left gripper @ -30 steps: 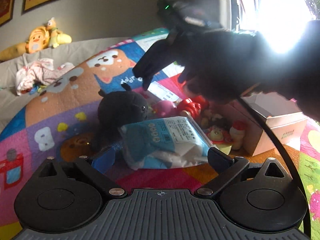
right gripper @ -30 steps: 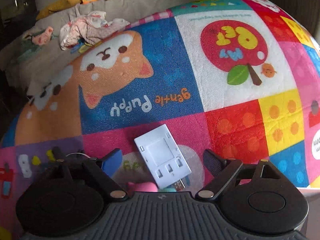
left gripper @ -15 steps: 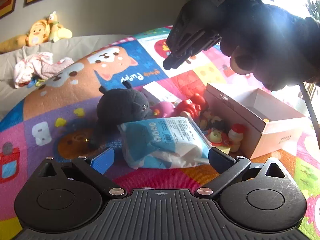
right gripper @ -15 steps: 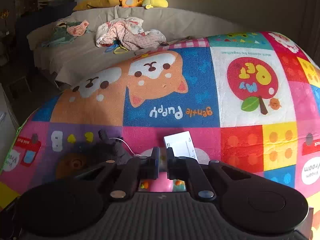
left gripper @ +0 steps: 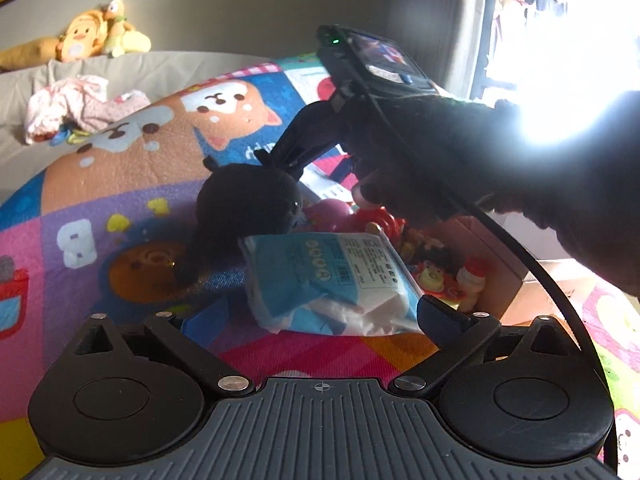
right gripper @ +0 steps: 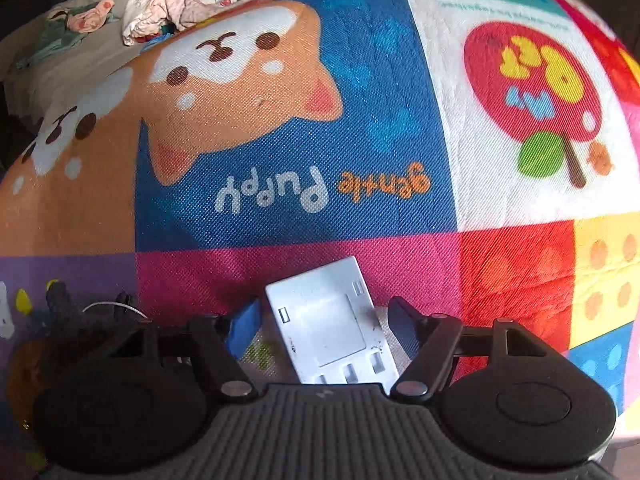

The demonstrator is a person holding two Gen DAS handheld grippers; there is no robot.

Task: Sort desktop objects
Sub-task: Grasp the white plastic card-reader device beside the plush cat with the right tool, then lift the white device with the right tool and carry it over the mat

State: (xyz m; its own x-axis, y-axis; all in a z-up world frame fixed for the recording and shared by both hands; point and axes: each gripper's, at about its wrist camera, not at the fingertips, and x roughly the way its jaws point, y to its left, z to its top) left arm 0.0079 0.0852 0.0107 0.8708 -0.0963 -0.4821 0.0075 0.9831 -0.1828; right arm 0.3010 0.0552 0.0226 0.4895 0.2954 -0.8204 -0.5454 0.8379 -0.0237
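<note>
In the left wrist view the left gripper (left gripper: 320, 316) has its jaws spread wide apart, holding nothing, with a blue-and-white plastic packet (left gripper: 328, 280) lying on the colourful play mat (left gripper: 120, 184) between and just beyond the fingertips. At 11 o'clock from the packet sits a black plush toy (left gripper: 248, 204), touching the packet's far corner. At 1 o'clock from the packet lies a cluster of small toys: a pink one (left gripper: 332, 214), a red one (left gripper: 380, 218) and little figurines (left gripper: 448, 272), all beside an open cardboard box (left gripper: 532, 256) at 3 o'clock. The right gripper (left gripper: 280, 156), held in a dark gloved hand (left gripper: 460, 160), hangs above the plush toy, tips pointing down toward it. In the right wrist view the right gripper (right gripper: 324, 320) shows its jaws apart, on either side of a flat white plastic card (right gripper: 332, 328) that rests on the mat; neither pad touches it. A pale bed (left gripper: 168, 68) lies at 12 o'clock behind the mat, with crumpled pink clothing (left gripper: 72, 104) on it and a yellow plush (left gripper: 88, 40) at the back.
</note>
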